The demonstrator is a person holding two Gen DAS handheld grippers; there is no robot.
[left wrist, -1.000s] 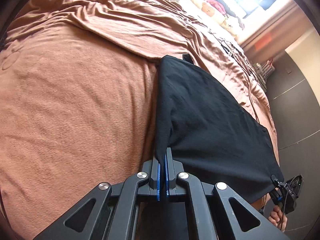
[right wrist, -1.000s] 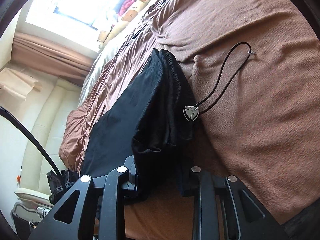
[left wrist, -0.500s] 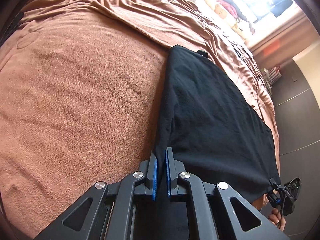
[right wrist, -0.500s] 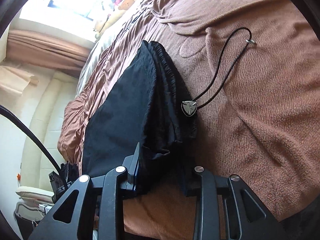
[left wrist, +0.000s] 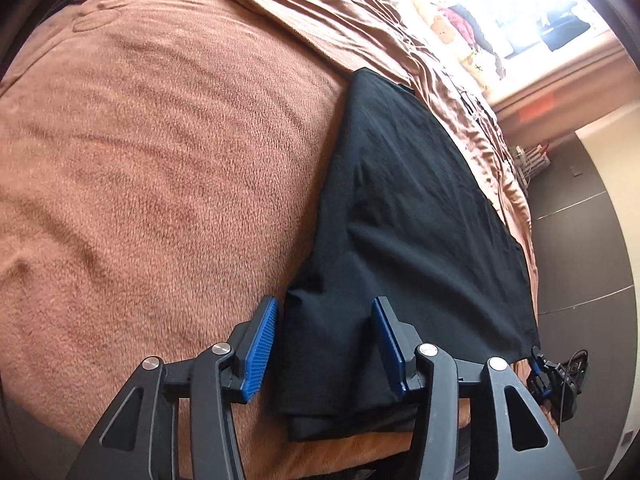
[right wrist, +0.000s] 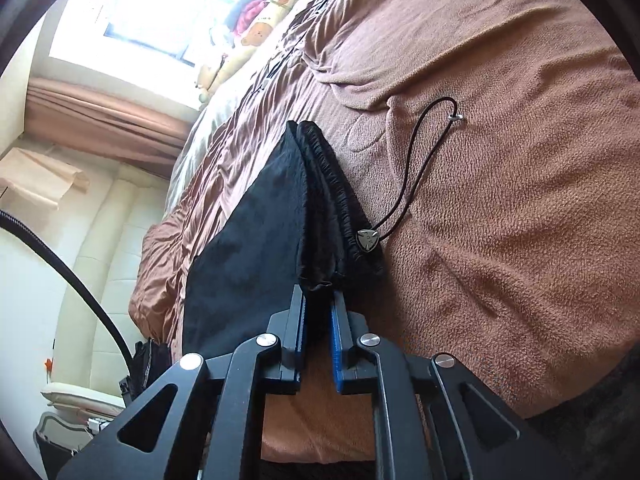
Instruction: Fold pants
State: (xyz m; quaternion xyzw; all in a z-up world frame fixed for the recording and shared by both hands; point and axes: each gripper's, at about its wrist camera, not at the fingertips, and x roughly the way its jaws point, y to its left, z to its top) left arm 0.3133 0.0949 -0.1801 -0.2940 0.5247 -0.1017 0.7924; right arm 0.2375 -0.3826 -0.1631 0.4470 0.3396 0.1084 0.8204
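The black pants [left wrist: 408, 216] lie flat on the bed, on a brown fleece blanket [left wrist: 160, 168], near the bed's edge. They are folded lengthwise, w/ a thicker folded corner at the near end in the left wrist view. In the right wrist view the gathered waistband [right wrist: 332, 200] lies on the side toward the blanket's open part, and a black drawstring [right wrist: 416, 168] w/ a metal toggle [right wrist: 368, 239] goes out from it in a loop over the blanket.

The left gripper [left wrist: 324, 336] has its jaws spread wide, one blue pad on each side of the folded corner; the cloth lies between them but they don't squeeze it. The right gripper [right wrist: 318, 320] has its jaws only a little apart, w/ a narrow gap, and the end of the waistband sits just at the tips; if the pads really touch the cloth, I cannot tell.

Farther away the blanket is wrinkled, then comes a lighter sheet [right wrist: 208, 128], soft toys [right wrist: 264, 20] by a bright window [right wrist: 132, 8], and a brown curtain [right wrist: 100, 120].
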